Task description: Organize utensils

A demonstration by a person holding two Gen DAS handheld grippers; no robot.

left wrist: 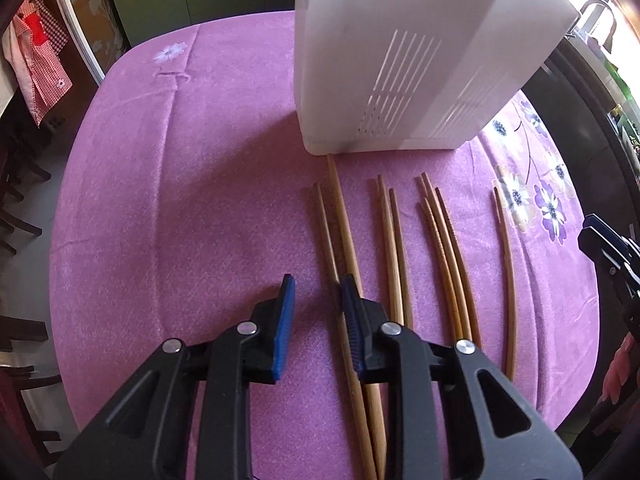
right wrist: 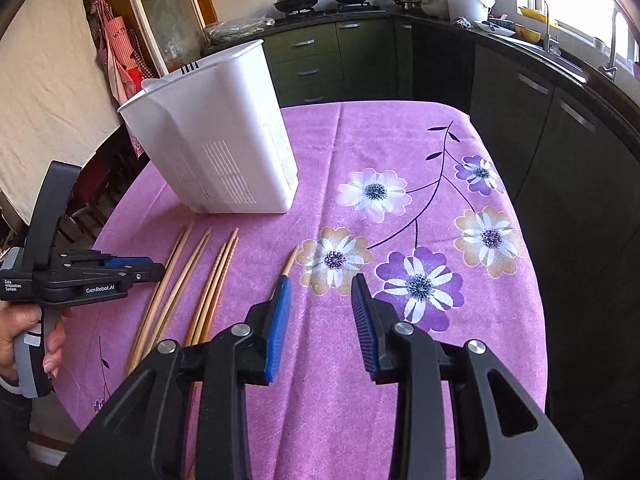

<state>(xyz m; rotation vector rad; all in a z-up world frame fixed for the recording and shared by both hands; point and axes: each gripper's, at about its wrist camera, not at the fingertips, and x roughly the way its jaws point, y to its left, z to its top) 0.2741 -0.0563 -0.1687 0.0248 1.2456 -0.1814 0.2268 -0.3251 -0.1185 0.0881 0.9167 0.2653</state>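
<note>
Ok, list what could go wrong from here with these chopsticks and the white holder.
1. The left gripper stands open with its right-hand finger on the two leftmost chopsticks; neither lies between the pads, so closing now may pinch nothing or knock them aside.
2. The chopsticks lie in tight bunches, so one grab may take several or scatter them.
3. The single chopstick passes under the right gripper, outside its open jaws, and may roll.

Table [right wrist: 320,420] covered by purple flowered cloth [right wrist: 400,140]. White slotted utensil holder [right wrist: 224,148] stands on it. Wooden chopsticks [left wrist: 394,248] lie in a loose row just in front of holder, one chopstick tip touching its base. Single chopstick [left wrist: 508,272] off toward the flower print.
</note>
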